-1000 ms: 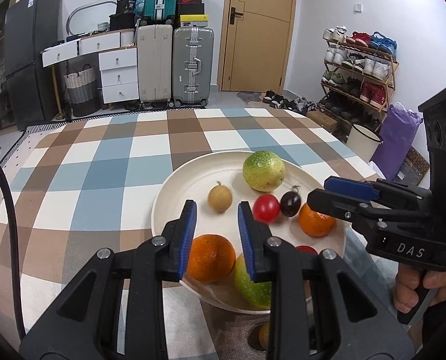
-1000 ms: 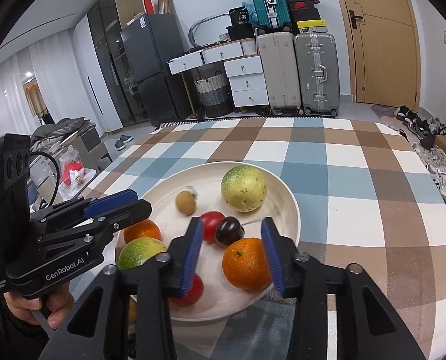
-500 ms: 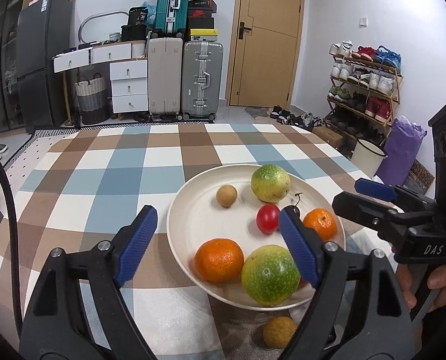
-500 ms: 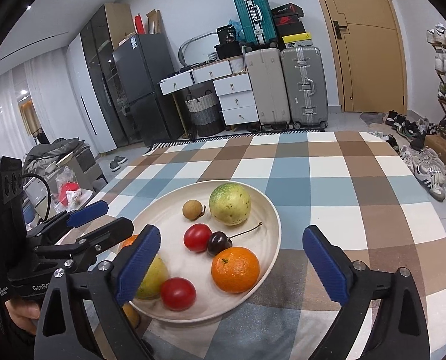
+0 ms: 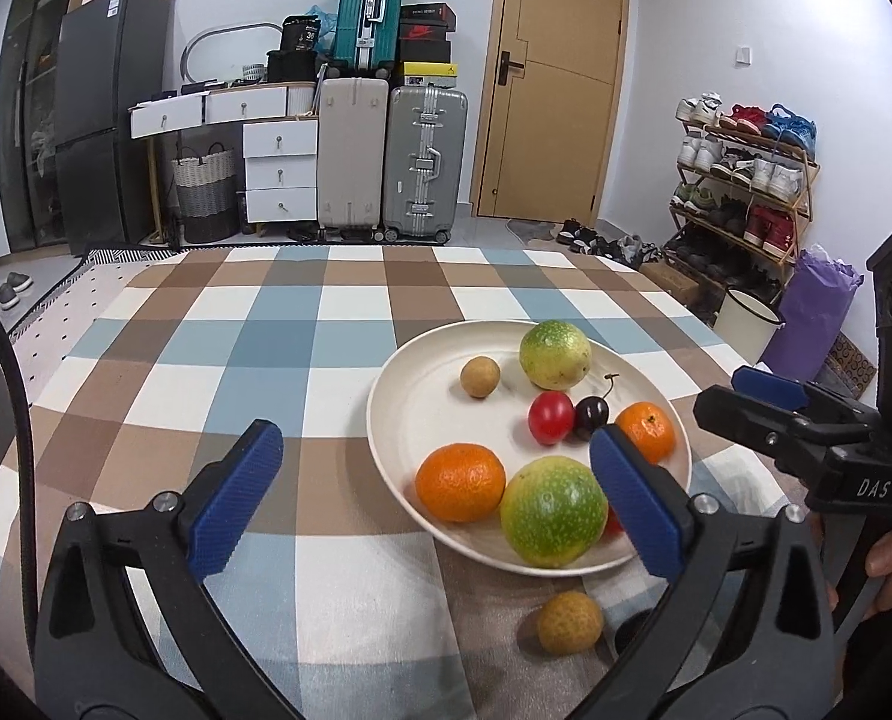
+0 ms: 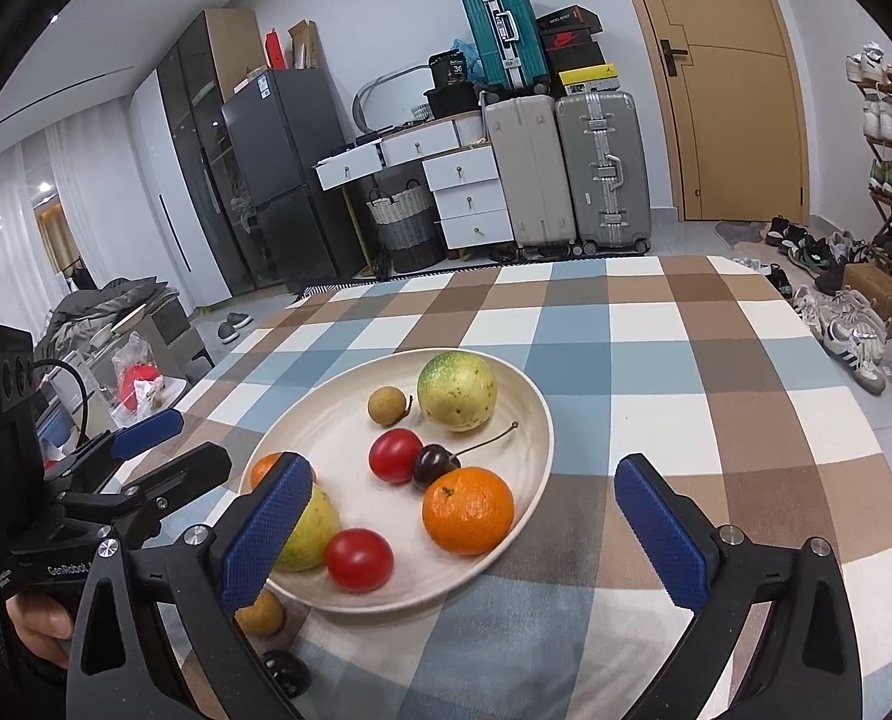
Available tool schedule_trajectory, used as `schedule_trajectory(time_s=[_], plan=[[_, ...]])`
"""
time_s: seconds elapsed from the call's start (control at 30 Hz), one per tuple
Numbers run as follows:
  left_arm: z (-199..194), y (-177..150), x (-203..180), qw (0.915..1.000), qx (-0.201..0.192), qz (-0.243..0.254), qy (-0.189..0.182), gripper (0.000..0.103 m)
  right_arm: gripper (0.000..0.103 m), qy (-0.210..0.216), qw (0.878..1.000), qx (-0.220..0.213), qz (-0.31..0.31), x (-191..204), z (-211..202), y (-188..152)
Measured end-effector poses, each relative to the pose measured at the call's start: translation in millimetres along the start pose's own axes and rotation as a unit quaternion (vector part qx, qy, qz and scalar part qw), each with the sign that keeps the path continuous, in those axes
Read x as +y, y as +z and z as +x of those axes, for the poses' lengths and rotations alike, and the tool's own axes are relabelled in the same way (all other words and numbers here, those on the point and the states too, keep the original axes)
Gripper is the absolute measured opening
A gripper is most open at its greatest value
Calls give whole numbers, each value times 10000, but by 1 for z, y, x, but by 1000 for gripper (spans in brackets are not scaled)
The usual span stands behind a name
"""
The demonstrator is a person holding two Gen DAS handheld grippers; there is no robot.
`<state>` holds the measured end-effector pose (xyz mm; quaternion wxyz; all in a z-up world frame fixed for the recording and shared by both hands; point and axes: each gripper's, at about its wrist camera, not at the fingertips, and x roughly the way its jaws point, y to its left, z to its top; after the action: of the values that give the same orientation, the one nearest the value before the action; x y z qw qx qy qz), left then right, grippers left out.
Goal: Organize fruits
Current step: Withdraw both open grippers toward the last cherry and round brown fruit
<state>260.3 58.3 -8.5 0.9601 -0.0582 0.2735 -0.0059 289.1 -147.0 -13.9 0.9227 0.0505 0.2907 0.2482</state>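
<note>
Both grippers, left and right, hang wide and empty above my round cream plate on the checked tabletop. Most fruit already lies on it; one small tan longan sits just off the near rim, presumably next.

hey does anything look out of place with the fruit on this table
Yes. One small brown fruit lies on the tablecloth just off the near rim of the plate, while the other fruits sit on the plate. A small dark object lies on the cloth beside it; what it is isn't clear.
</note>
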Motion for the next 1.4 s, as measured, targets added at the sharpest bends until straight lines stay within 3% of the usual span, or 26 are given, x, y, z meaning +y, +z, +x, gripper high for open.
schedule_trajectory(time_s=[0.63, 0.97, 1.4], plan=[[-50, -34, -4, 9998, 168, 58, 92, 102, 103, 90, 9996, 219, -182, 24, -43, -36], [-56, -43, -12, 9985, 475, 241, 88, 102, 103, 166, 9951, 835, -500, 44, -36, -54], [-52, -42, -4, 9986, 517, 68, -6, 102, 102, 169, 9843, 1464, -969, 66, -17, -67]])
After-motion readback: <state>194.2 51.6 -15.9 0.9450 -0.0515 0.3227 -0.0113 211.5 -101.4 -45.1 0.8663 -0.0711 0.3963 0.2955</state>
